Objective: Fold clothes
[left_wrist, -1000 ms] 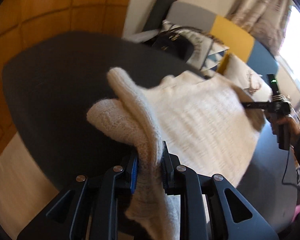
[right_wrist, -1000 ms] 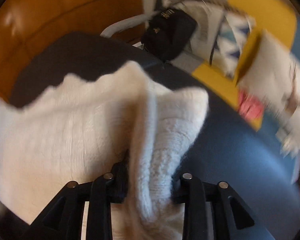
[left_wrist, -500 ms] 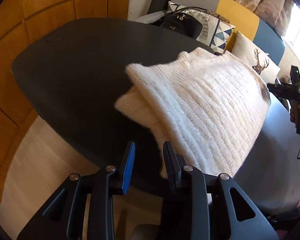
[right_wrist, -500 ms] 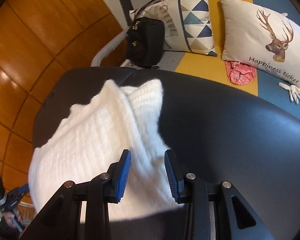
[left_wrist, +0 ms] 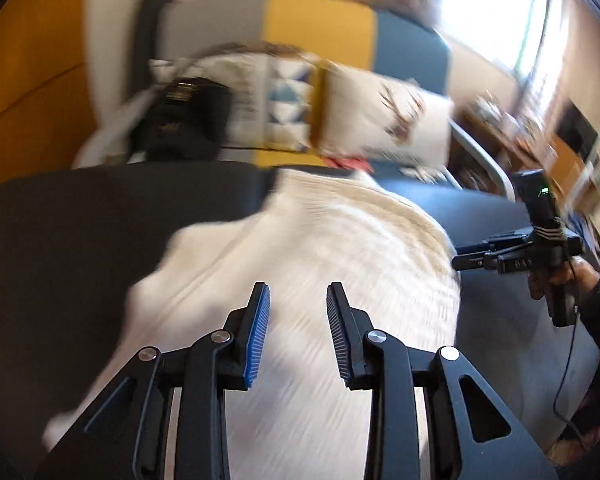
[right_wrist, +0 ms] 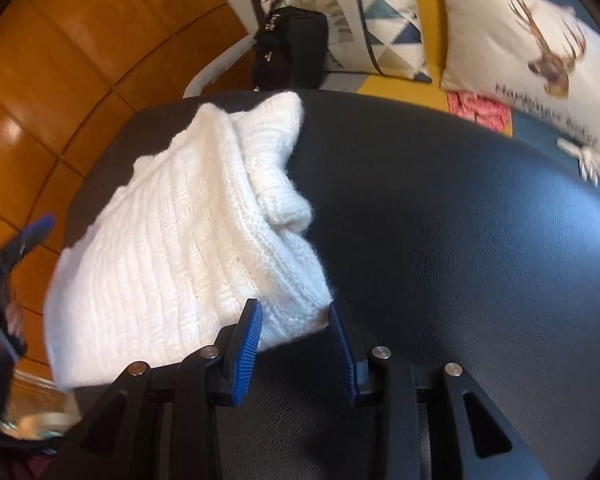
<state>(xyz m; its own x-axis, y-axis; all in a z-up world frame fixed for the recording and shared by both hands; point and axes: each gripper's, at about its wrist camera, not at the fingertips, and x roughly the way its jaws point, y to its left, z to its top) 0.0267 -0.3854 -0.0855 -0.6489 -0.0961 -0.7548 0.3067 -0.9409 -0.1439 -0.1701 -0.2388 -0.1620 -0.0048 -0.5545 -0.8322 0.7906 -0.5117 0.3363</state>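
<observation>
The white knit sweater (right_wrist: pixel 188 240) lies folded on the black desk (right_wrist: pixel 460 248), toward its far left corner, with a thick cuffed sleeve (right_wrist: pixel 278 176) sticking out along its right side. The right gripper (right_wrist: pixel 294 344) hovers at the sweater's near corner, jaws apart, nothing clamped. The left gripper (left_wrist: pixel 296 332) hangs over the knit, also apart and empty; that view is blurred. The risk, as I judge it: the bulky sleeve could spring the fold open, or a pad could snag the loose knit and drag the stack toward the desk's edge.
</observation>
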